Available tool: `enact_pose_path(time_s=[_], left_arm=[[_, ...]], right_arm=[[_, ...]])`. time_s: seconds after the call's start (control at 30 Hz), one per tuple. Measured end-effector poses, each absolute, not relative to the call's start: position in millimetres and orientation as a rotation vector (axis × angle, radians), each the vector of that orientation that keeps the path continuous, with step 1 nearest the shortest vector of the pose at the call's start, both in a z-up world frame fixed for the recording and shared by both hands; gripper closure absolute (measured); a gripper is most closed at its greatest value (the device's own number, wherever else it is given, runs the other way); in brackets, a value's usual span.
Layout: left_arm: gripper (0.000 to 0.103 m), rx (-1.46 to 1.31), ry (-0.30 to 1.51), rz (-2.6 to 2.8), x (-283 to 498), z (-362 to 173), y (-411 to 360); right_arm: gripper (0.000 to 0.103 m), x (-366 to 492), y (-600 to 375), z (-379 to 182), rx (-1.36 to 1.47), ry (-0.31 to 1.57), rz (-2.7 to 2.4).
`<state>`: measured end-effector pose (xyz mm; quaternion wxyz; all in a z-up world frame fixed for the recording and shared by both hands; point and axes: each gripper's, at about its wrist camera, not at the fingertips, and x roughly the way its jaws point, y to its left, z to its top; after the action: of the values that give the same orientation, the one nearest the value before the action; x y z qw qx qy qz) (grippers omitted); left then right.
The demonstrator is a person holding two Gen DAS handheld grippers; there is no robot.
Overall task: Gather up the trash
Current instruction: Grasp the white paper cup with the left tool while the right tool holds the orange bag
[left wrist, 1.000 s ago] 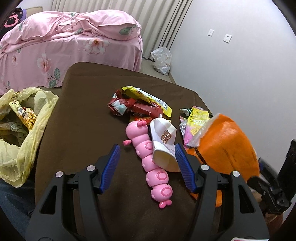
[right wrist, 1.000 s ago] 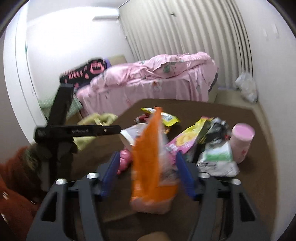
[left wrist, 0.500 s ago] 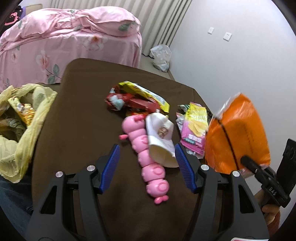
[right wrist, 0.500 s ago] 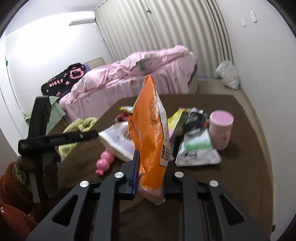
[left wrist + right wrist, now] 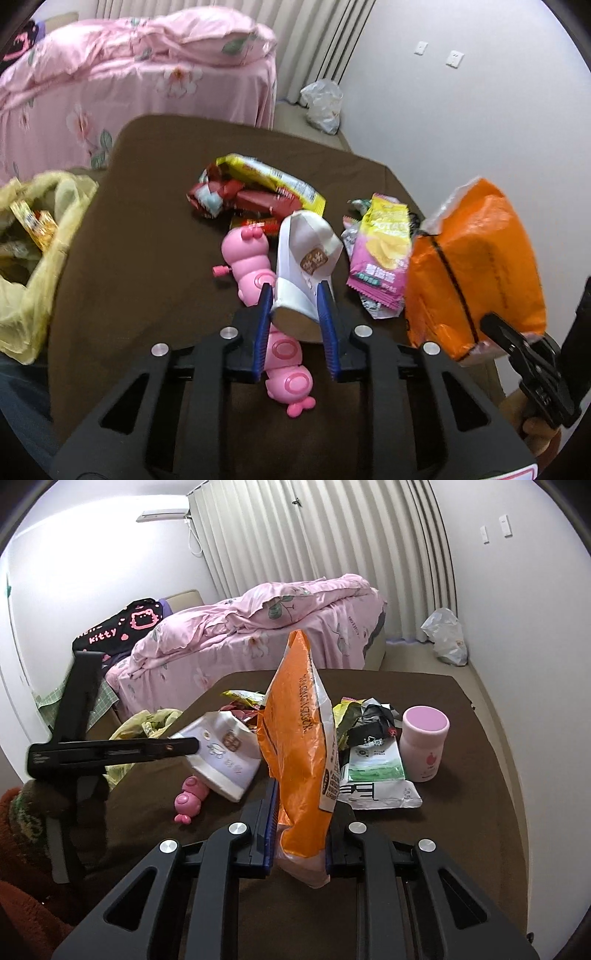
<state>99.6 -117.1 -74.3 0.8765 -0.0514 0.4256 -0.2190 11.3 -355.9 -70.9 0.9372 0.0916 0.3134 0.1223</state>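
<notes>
My left gripper [image 5: 293, 299] is shut on a crushed white paper cup [image 5: 306, 258] and holds it just above the brown table [image 5: 147, 258]. The cup also shows in the right wrist view [image 5: 225, 757]. My right gripper [image 5: 299, 812] is shut on an orange snack bag [image 5: 299, 731] and holds it upright above the table; the bag also shows in the left wrist view [image 5: 476, 266]. Red and yellow wrappers [image 5: 258, 192] and a pink-yellow chip packet [image 5: 384, 254] lie on the table. A yellow trash bag [image 5: 33, 251] hangs open at the table's left edge.
A pink caterpillar toy [image 5: 266, 295] lies under the cup. A pink bottle [image 5: 424, 746] and a wet-wipes pack [image 5: 376, 775] sit on the table's right side. A pink bed [image 5: 258, 627] stands behind the table. A white plastic bag [image 5: 445, 635] lies on the floor by the curtain.
My left gripper went from open to shut on the paper cup. My right gripper closed on the orange bag and raised it upright.
</notes>
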Motion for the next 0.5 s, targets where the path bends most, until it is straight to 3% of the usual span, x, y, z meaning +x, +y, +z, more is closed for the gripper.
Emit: enact_pose_path(time_s=[0.5], left_arm=[[0.080,-0.051,0.740,-0.429,64,-29,-95]], right_arm=[[0.084,2,-333,-52,0.084,0.610,0.257]])
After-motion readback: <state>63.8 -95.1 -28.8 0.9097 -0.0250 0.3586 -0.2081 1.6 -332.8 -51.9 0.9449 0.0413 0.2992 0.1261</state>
